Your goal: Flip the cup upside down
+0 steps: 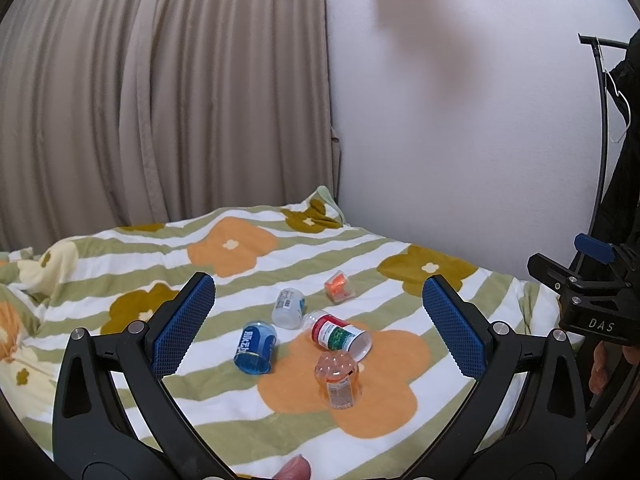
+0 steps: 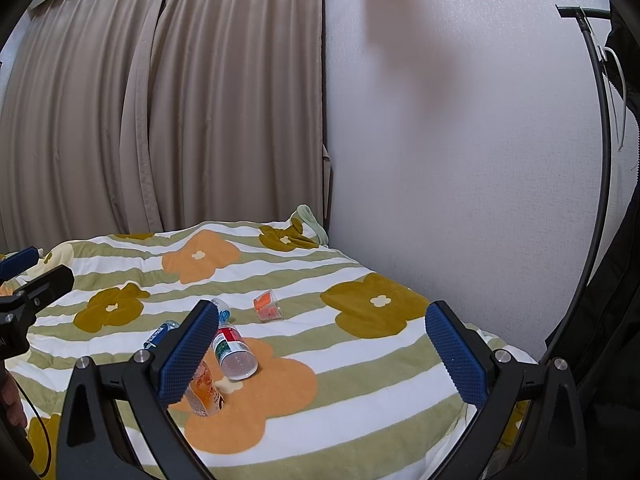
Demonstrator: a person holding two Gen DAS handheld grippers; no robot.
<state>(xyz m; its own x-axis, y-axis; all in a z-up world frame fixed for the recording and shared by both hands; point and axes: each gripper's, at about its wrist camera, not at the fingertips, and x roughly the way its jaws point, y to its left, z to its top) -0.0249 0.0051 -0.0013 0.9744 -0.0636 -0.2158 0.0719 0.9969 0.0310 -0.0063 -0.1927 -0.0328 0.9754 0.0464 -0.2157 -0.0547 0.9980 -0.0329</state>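
Blanket [image 1: 380, 432] striped green and white with orange and olive flowers, blue cup [image 1: 256, 346], orange cup [image 1: 338, 378], red-and-green labelled cup [image 1: 340, 334], white cup [image 1: 288, 307], beige curtain [image 1: 160, 100], white wall [image 1: 460, 120], blue-padded black gripper fingers [image 1: 184, 320]

The letters "DAS" stand in white on the black body of the right gripper [image 1: 599, 268], at right edge of the left wrist view. The cup labels are too blurred to read.

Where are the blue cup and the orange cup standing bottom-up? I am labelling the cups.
blue cup [image 1: 256, 346]: left wrist view, on its labelled side wall.
orange cup [image 1: 338, 380]: left wrist view, on its side wall below the upturned base.
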